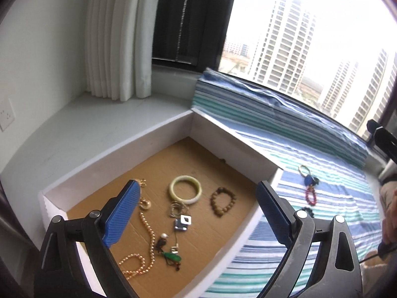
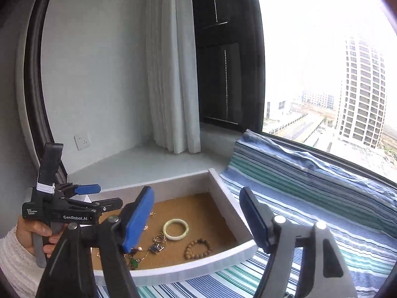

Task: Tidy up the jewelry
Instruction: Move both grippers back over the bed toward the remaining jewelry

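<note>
Both your tongs, left gripper and right gripper, gape empty; one white tray holds one jade bangle at twelve o'clock.

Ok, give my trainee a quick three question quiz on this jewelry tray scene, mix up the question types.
1. True or false: the pale green bangle lies inside the white tray.
2. Which piece is still out on the striped cloth? A) pearl strand B) red bead bracelet C) brown bead bracelet
3. What is the left gripper holding?

Key
1. True; it rests on the tray's brown liner.
2. B, the red bead bracelet; the pearl strand and brown bead bracelet are in the tray.
3. Nothing; its jaws stand wide open and empty.
</note>
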